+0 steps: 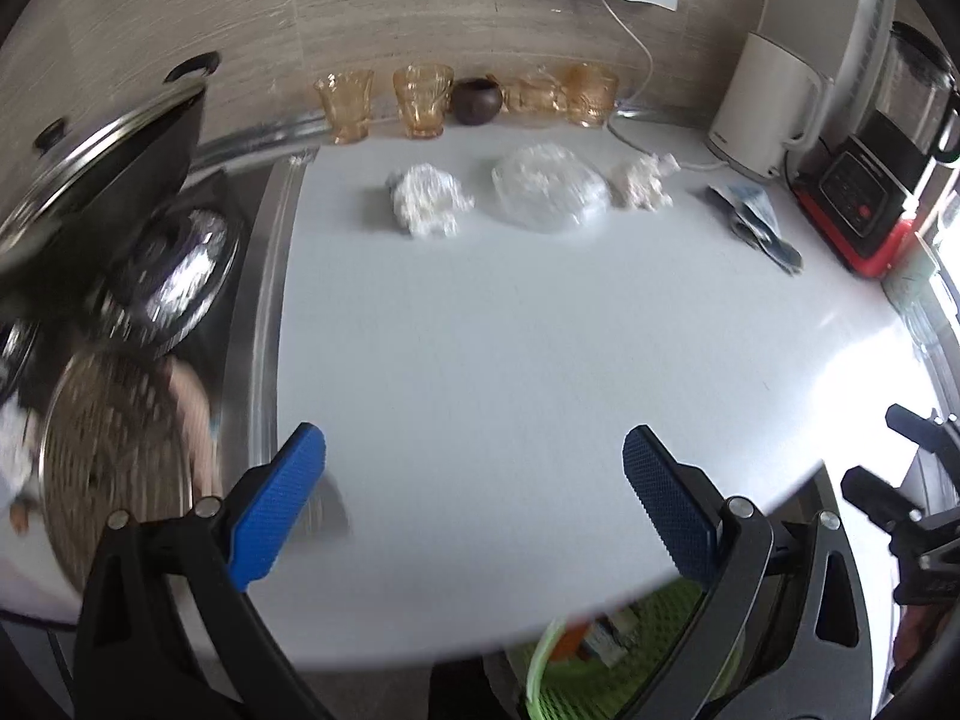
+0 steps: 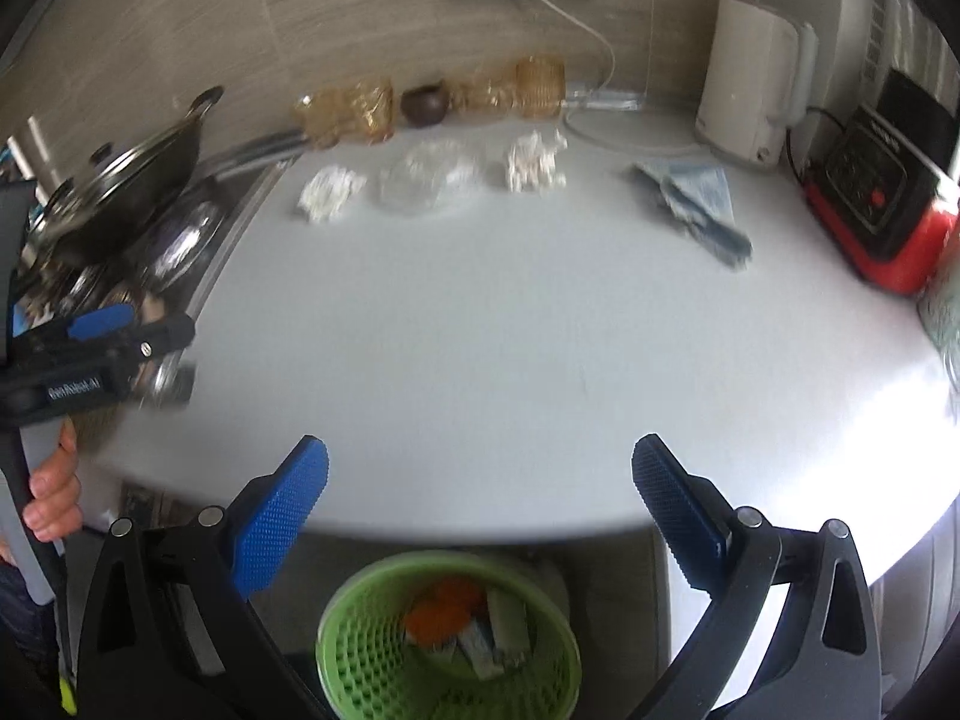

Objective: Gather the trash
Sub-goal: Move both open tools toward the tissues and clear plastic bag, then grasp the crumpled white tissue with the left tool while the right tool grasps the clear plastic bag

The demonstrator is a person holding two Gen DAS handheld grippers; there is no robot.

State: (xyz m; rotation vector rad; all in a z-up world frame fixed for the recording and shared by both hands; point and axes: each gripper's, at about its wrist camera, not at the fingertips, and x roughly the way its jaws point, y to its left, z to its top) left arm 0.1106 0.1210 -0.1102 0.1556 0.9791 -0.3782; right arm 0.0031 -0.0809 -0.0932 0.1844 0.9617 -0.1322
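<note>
The left gripper (image 1: 474,504) has its two blue fingers (image 1: 276,504) wide apart; it holds nothing and touches nothing; it hangs over the near part of the white desk (image 1: 510,360). The right gripper (image 2: 480,510) is wide apart too, with nothing between its fingers; it hangs over the near edge of the desk; just below it and a bit in front sits a green basket (image 2: 360,660) with some trash already inside, orange and white bits.

The rest of the trash lies far in front of both grippers, near the wall; there is a white crumpled paper (image 1: 429,199), then a clear plastic wad (image 1: 549,187) just to its right, then a cream crumpled paper (image 1: 642,183) touching the wad or very close to it; farther right lies a blue wrinkled wrapper (image 1: 753,219), flat and bent.

Behind the trash stand yellow glass cups (image 1: 420,99) and a small dark bowl (image 1: 477,101) in a row; a white kettle (image 1: 765,105) and a red and black blender (image 1: 864,192) stand to the far right; a pan with a lid (image 1: 102,180) is off to the left.
</note>
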